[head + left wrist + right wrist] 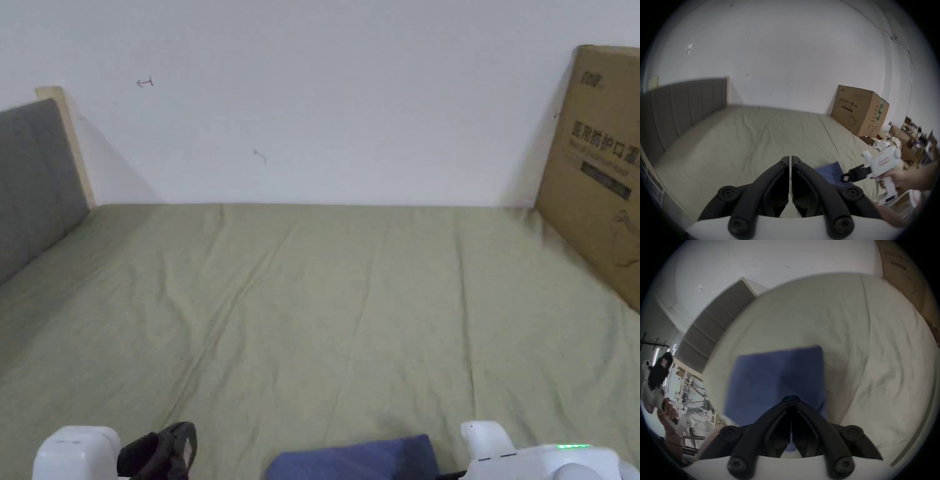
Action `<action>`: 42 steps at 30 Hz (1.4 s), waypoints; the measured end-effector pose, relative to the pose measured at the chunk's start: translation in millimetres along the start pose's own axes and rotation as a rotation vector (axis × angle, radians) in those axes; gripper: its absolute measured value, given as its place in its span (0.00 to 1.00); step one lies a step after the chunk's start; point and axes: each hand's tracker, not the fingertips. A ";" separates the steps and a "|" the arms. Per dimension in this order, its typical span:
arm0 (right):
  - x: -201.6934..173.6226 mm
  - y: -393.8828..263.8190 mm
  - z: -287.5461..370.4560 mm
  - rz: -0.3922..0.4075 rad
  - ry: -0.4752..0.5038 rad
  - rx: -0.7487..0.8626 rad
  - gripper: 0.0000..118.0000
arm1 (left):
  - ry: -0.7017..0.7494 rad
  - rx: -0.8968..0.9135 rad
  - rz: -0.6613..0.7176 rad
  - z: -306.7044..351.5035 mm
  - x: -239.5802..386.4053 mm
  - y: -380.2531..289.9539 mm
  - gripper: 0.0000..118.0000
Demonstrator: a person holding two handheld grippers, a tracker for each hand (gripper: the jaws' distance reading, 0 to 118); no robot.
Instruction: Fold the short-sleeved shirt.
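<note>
**A:** Right, where's the shirt (776,382)?

**B:** I see it on the bed sheet (325,300), near edge, close to me. Blue, lying as a compact rectangle, looks folded already. In the head view only its far end pokes in at the bottom, between the two grippers.

**A:** Jaws?

**B:** Left gripper (790,158): jaws together, nothing between them, sheet ahead of it, shirt off to its right. Right gripper (791,398): jaws together too, tips over the near part of the shirt. Can't tell if they touch the cloth; I don't see any pinched between them. The left gripper view also catches the right gripper with a hand (899,177) on it, beside the shirt's corner, looks closed there as well.

**A:** How will it handle?

**B:** My guess: light, soft, limp. It won't hold shape if I lift from one point, layers will slide and fan open. Sheet under it is wrinkled and loose, so dragging could pull the sheet along.

**A:** Where do I grab, if I need to?

**B:** Two corners of one short edge, one gripper each, pinching all layers together. Or slide in under the folded edge and lift level. Avoid the middle, it'll sag both sides.

**A:** Anything in the way?

**B:** No. Cardboard box (594,169) at the far right, grey headboard (34,181) left, both well apart from the shirt.
</note>
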 end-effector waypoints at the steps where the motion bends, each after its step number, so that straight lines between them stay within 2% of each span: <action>1: 7.7 -2.5 -9.2 0.004 -0.031 -0.020 0.00 | -0.012 -0.036 0.042 -6.7 -9.5 -2.0 0.02; 3: 24.1 -3.3 -18.2 -0.049 0.022 -0.045 0.00 | -0.056 -0.113 0.113 -21.7 -27.8 -6.8 0.03; 5: 33.4 -4.3 -12.9 -0.139 0.086 -0.026 0.00 | -0.153 -0.188 0.207 -41.6 -45.7 -15.6 0.04; 6: 37.3 -4.2 -12.5 -0.165 0.106 -0.029 0.00 | -0.224 -0.233 0.280 -55.0 -56.4 -20.6 0.16; 7: 41.1 -4.4 -12.4 -0.173 0.121 -0.030 0.00 | -0.313 -0.301 0.365 -72.4 -68.1 -27.3 0.36; 9: 45.7 -7.3 -11.3 -0.172 0.133 -0.030 0.00 | -0.465 -0.463 0.528 -109.3 -82.6 -49.6 0.88; 10: 46.6 -7.9 -11.8 -0.175 0.141 -0.026 0.00 | -0.517 -0.511 0.568 -122.8 -83.5 -62.1 0.99; 11: 47.4 -8.3 -12.3 -0.183 0.146 -0.024 0.00 | -0.576 -0.555 0.603 -141.0 -86.2 -78.6 1.00; 15: 50.2 -12.5 -13.3 -0.213 0.163 -0.017 0.00 | -0.665 -0.642 0.787 -192.5 -87.3 -126.2 1.00; 18: 53.2 -14.1 -14.9 -0.236 0.178 -0.011 0.00 | -0.921 -0.596 0.897 -216.7 -65.0 -126.1 1.00; 19: 53.6 -14.4 -15.2 -0.246 0.181 -0.010 0.00 | -0.932 -0.667 0.949 -228.0 -55.8 -132.0 1.00; 21: 52.8 -14.0 -16.0 -0.266 0.183 -0.011 0.00 | -0.904 -0.681 1.020 -240.5 -40.0 -141.8 0.98; 22: 52.7 -14.2 -16.1 -0.271 0.182 -0.010 0.00 | -0.886 -0.679 1.011 -242.6 -34.7 -142.2 0.88; 23: 52.2 -14.5 -16.0 -0.273 0.177 -0.010 0.00 | -0.771 -0.727 0.945 -243.7 -30.9 -143.6 0.63; 24: 51.6 -15.4 -15.9 -0.274 0.174 -0.008 0.00 | -0.609 -0.776 0.805 -244.8 -26.4 -144.9 0.18; 25: 50.0 -16.1 -15.5 -0.275 0.175 -0.004 0.00 | -0.553 -0.783 0.739 -240.8 -22.9 -147.0 0.17; 26: 47.1 -17.9 -14.6 -0.274 0.157 0.007 0.00 | -0.709 -0.698 0.848 -233.0 -19.9 -140.2 0.17; 27: 45.2 -19.8 -12.5 -0.271 0.161 0.021 0.00 | -0.687 -0.714 0.827 -228.0 -14.3 -131.0 0.18; 29: 39.0 -25.9 -2.1 -0.255 0.176 0.116 0.00 | -0.612 -0.673 0.651 -218.5 -36.1 -101.3 0.18; 33: 8.1 -36.6 46.1 -0.197 0.117 0.188 0.00 | -0.651 -0.626 0.578 -185.1 -65.1 -46.1 0.18; 38: -37.5 -56.7 112.9 -0.126 0.109 0.352 0.00 | -0.430 -0.642 0.280 -143.8 -151.4 35.7 0.18; 42: -60.8 -69.8 126.4 -0.105 0.091 0.354 0.00 | -0.156 -0.739 0.133 -123.7 -219.7 77.3 0.18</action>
